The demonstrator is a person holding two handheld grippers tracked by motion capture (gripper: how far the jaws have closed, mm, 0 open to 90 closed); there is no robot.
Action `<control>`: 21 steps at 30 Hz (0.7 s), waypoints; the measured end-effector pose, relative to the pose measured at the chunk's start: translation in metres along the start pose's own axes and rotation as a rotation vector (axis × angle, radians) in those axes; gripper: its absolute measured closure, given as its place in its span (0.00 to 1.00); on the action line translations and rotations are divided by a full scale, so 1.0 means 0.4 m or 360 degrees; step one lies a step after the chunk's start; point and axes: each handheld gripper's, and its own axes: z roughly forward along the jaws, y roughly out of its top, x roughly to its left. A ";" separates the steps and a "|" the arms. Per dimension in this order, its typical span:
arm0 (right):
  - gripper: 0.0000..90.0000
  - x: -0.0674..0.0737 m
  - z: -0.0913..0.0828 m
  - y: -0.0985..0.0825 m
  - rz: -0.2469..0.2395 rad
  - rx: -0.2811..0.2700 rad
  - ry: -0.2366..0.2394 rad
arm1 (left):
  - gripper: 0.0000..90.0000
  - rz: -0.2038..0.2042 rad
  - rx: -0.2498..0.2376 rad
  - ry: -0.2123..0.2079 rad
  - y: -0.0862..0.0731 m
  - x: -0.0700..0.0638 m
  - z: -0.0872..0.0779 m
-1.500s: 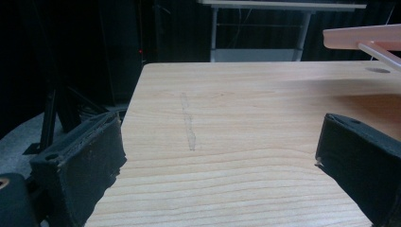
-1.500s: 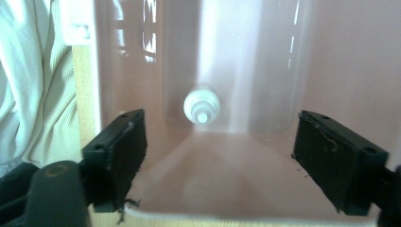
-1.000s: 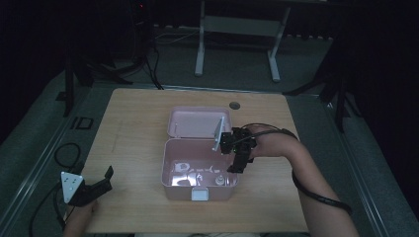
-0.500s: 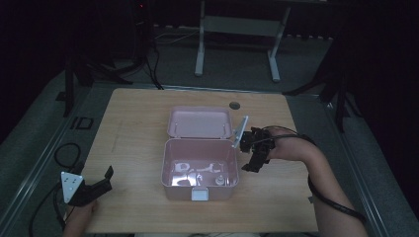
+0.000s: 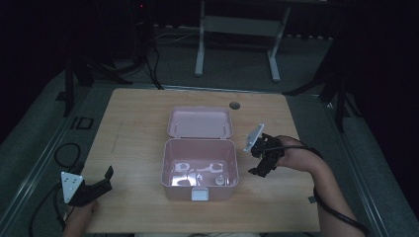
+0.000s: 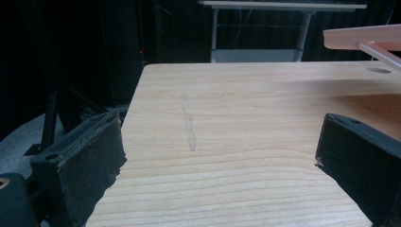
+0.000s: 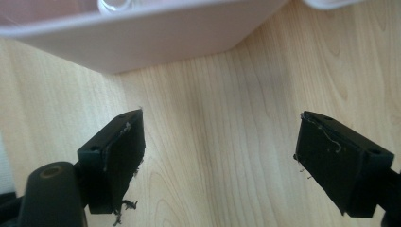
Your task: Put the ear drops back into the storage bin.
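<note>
High view: left tool [image 5: 96, 183] sits at the table's [image 5: 138, 128] near-left corner, jaws wide, empty. Pink box [image 5: 199, 169] at center, lid [image 5: 200, 122] open, small items inside. Right tool [image 5: 264, 159] just right of box, jaws wide, empty.

Two black grippers [image 5: 94, 185] [image 5: 262, 158], grey three-cornered plates on top, black cables trailing, frayed pads [image 7: 124, 151], bare forearms.

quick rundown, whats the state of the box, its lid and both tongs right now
box: open, small pale items inside
lid: swung back, lying flat behind the box
left tongs: open, empty, near the table's front left corner
right tongs: open, empty, over bare table right of the box
</note>
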 end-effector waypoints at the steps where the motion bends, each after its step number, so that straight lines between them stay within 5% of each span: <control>1: 0.18 -0.001 0.007 -0.008 0.0014 -0.0011 0.0001 | 0.02 0.0000 0.0001 0.0000 0.000 0.000 0.000; 21: 0.16 -0.011 0.099 -0.181 0.0404 -0.0217 -0.0216 | 0.02 0.0004 0.0001 0.0000 0.000 0.000 0.000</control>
